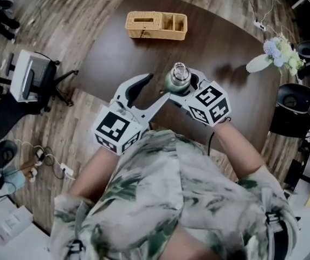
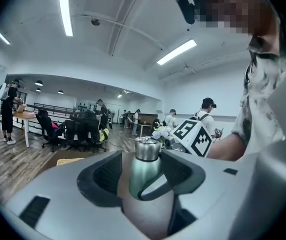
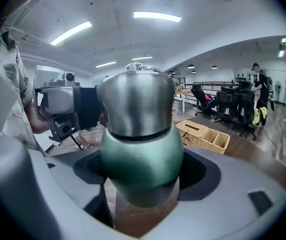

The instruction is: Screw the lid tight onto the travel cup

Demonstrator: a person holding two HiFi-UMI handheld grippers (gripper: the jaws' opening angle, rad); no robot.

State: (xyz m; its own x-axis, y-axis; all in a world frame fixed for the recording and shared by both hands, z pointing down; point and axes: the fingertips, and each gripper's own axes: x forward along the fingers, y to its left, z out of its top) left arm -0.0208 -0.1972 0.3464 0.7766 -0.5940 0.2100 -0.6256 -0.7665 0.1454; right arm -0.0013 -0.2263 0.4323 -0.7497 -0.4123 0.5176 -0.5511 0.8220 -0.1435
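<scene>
The travel cup (image 1: 178, 79) stands upright near the centre of the dark round table (image 1: 225, 53). Its rounded body has a matte green finish, and on its neck sits a brushed-steel lid (image 3: 135, 101). The right gripper (image 3: 142, 184) is closed on the green body from 4 o'clock, with both pads against it. The left gripper (image 1: 156, 85) reaches in from 8 o'clock with its jaws spread wide, gripping nothing, and the cup shows between them. At 11 o'clock from the cup lies a woven wicker basket (image 1: 156, 25), rectangular and divided into compartments. What is in them is too small to make out.
</scene>
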